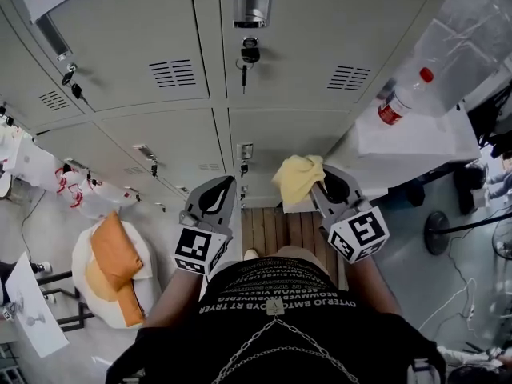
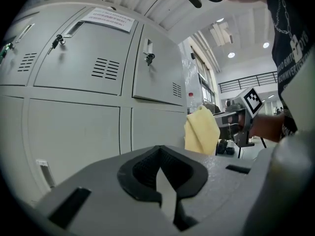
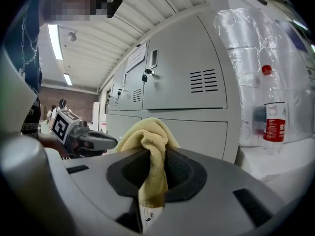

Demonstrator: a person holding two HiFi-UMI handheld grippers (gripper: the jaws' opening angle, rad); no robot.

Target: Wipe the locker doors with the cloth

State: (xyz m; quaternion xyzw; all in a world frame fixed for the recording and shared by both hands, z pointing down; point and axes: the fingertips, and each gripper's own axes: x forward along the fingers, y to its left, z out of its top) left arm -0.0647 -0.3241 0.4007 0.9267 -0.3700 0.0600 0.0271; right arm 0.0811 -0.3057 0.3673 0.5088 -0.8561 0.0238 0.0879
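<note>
We look steeply down past a person's black shirt at a strip of wooden floor (image 1: 280, 230) running to the foot of a wall of grey locker doors (image 1: 144, 46). There is open floor to the left, where a white beanbag (image 1: 84, 266) with an orange cushion (image 1: 112, 250) sits well apart from the grippers. On the right a white counter (image 1: 416, 138) butts against the lockers and closes off that side, its corner just beside the right gripper.

The left gripper (image 1: 214, 198) is held low in front of the body. In its own view (image 2: 160, 168) its jaws are pressed together at the tips with nothing between them, and a lower door (image 2: 74, 127) fills the space ahead, not touched.

The right gripper (image 1: 334, 189) is level with it and near it. In its own view (image 3: 156, 168) it pinches the cloth (image 3: 150, 146). The cloth (image 1: 298, 178) is pale yellow terry, bunched. Part of it bulges above the jaws, and a tail hangs down between the pads. From the left gripper's side (image 2: 201, 132) it hangs as a limp fold close to the doors, and we cannot tell whether it touches them.

Further off, a key (image 1: 248, 54) hangs in an upper door's lock, and a clear bottle (image 1: 396, 102) with a red label stands on the counter.
</note>
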